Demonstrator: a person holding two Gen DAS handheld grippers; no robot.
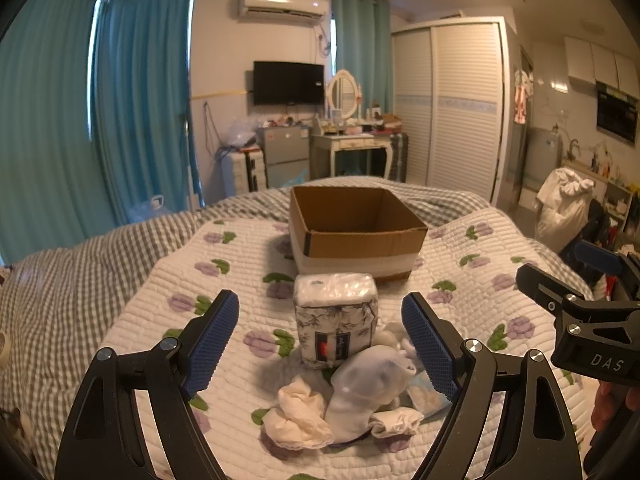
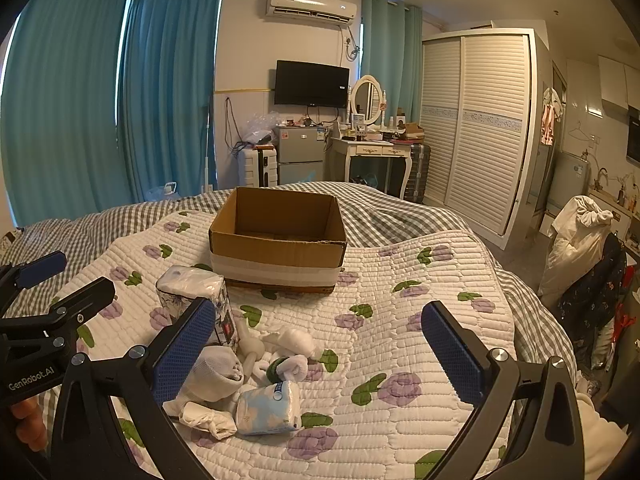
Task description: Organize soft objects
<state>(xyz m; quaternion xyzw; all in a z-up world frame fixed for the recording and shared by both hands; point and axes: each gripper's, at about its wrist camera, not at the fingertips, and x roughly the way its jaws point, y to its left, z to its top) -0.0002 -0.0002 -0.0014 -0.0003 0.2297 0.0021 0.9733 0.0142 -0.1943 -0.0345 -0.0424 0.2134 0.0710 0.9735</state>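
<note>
An open empty cardboard box stands on the flowered quilt. In front of it stands a wrapped tissue pack. Near it lies a pile of soft things: rolled white socks, a cream cloth, a small blue tissue packet and a white plush toy. My left gripper is open and empty, just above the pile. My right gripper is open and empty, to the right of the pile; it also shows in the left wrist view.
The quilt covers a bed with a checked blanket. Beyond the bed are teal curtains, a small fridge, a dressing table and a white wardrobe. A chair with clothes stands at the right.
</note>
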